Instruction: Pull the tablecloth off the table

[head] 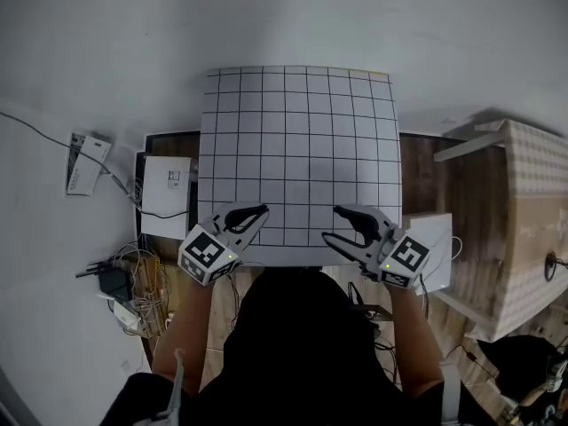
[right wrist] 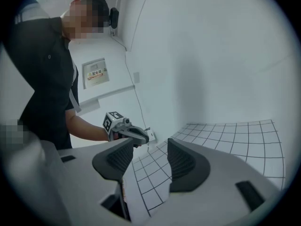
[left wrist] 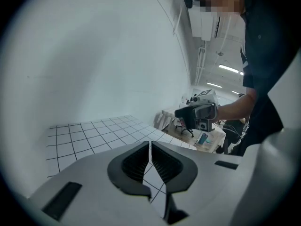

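A white tablecloth (head: 297,158) with a black grid lies flat over the table, from the near edge to the far edge. My left gripper (head: 256,213) rests over its near left edge, jaws shut to a thin slit; I see no cloth pinched between them. In the left gripper view the gripper (left wrist: 150,147) hangs just above the tablecloth (left wrist: 89,135). My right gripper (head: 334,224) is at the near right edge. Its jaws stand open (right wrist: 149,145), with the tablecloth (right wrist: 225,135) edge running below the gap and the pads not touching it.
A white box (head: 167,185) sits left of the table, with tangled cables and a power strip (head: 124,282) on the floor below it. A wooden bench with a checked cover (head: 532,202) stands at the right. The person's body is close to the near edge.
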`<act>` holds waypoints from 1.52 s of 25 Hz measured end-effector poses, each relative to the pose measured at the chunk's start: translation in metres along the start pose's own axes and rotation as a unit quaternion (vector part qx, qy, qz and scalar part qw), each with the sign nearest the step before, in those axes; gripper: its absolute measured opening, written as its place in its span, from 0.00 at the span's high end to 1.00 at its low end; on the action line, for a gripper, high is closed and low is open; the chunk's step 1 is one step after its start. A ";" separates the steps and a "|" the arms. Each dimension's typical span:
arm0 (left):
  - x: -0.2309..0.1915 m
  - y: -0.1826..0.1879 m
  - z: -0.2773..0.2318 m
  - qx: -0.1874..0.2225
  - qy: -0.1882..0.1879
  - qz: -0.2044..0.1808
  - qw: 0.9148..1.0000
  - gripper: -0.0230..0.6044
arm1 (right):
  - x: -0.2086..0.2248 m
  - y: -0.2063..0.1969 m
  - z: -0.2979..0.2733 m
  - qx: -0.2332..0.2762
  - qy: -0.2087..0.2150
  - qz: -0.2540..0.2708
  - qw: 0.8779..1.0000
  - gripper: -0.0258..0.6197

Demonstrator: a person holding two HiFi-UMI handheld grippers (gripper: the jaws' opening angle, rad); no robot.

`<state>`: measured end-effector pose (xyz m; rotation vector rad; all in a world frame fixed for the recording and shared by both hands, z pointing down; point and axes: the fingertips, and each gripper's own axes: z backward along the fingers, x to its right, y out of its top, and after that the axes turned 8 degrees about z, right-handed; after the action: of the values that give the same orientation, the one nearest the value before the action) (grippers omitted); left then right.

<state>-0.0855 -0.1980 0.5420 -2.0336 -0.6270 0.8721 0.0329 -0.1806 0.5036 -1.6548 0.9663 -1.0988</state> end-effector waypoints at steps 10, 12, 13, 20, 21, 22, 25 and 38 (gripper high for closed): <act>-0.056 -0.033 -0.039 -0.101 -0.031 -0.038 0.994 0.70 | 0.056 -0.048 -0.043 -0.162 -0.029 0.077 0.983 0.51; -0.063 -0.044 -0.045 -0.122 -0.033 -0.053 0.991 0.62 | 0.067 -0.071 -0.047 -0.211 -0.026 0.100 0.972 0.50; -0.065 -0.051 -0.049 -0.135 -0.034 -0.062 0.988 0.57 | 0.072 -0.082 -0.048 -0.231 -0.023 0.107 0.967 0.49; -0.084 -0.098 -0.068 -0.216 -0.016 -0.121 0.969 0.44 | 0.094 -0.153 -0.058 -0.331 -0.015 0.140 0.933 0.47; -0.086 -0.104 -0.069 -0.225 -0.014 -0.123 0.966 0.44 | 0.096 -0.161 -0.059 -0.341 -0.014 0.142 0.929 0.47; -0.088 -0.109 -0.071 -0.234 -0.013 -0.125 0.964 0.44 | 0.099 -0.168 -0.059 -0.349 -0.014 0.143 0.926 0.47; -0.091 -0.122 -0.074 -0.260 -0.015 -0.135 0.956 0.44 | 0.104 -0.180 -0.058 -0.361 -0.018 0.139 0.922 0.47; -0.095 -0.121 -0.077 -0.264 -0.001 -0.141 0.954 0.47 | 0.105 -0.180 -0.055 -0.339 -0.017 0.152 0.928 0.49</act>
<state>-0.1017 -0.2347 0.7092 -2.3235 -1.2228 0.5723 0.0350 -0.2388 0.7112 -1.9501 1.6412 -0.5401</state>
